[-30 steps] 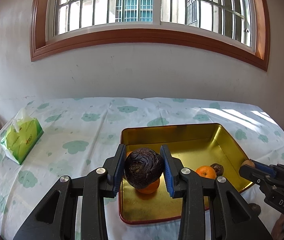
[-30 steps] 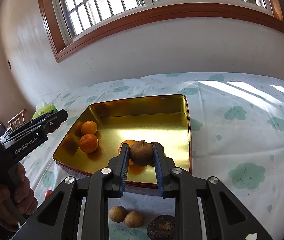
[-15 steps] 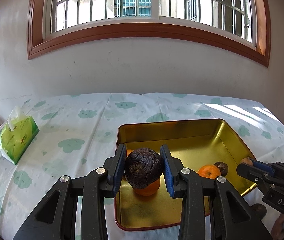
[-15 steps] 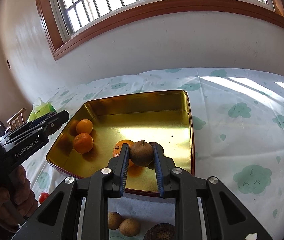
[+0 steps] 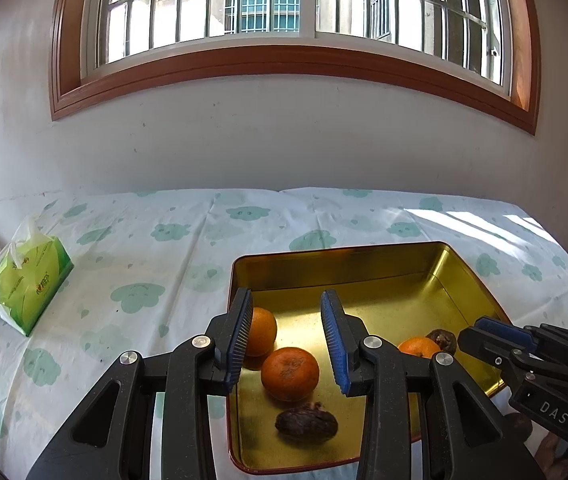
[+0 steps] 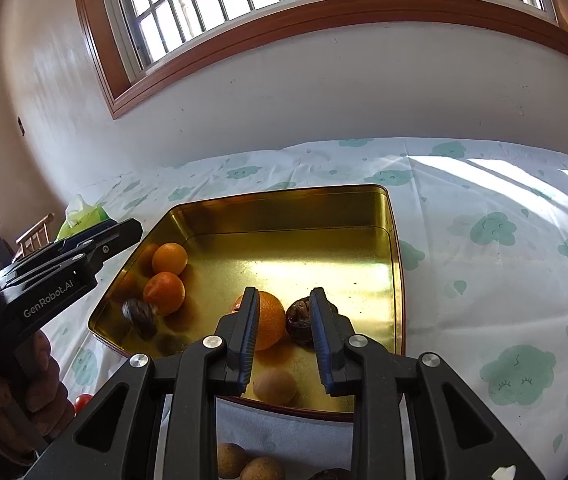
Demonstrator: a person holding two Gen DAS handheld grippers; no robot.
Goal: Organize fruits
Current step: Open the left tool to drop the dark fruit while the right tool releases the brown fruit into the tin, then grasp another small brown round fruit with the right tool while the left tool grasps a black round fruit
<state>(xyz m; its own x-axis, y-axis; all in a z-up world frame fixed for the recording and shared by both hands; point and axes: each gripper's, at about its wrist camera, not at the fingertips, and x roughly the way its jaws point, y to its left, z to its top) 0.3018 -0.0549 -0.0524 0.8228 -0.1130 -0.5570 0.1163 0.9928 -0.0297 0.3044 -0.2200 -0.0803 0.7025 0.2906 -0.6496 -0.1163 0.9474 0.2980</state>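
The right gripper (image 6: 282, 334) hangs over the gold tray (image 6: 392, 248), jaws parted and empty. Below them lies a small tan fruit (image 6: 275, 386); ahead sit an orange (image 6: 270, 322) and a dark wrinkled fruit (image 6: 299, 316).

A home: barred window (image 5: 284, 8), cloud-print tablecloth (image 5: 144, 248), tissue pack (image 5: 30, 280).

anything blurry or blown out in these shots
Right wrist view: the dark wrinkled fruit at left in the gold tray is motion-blurred, and sunlight glares off the tray floor. Left wrist view: sharp, but the window is partly blown out and bowed by fisheye.
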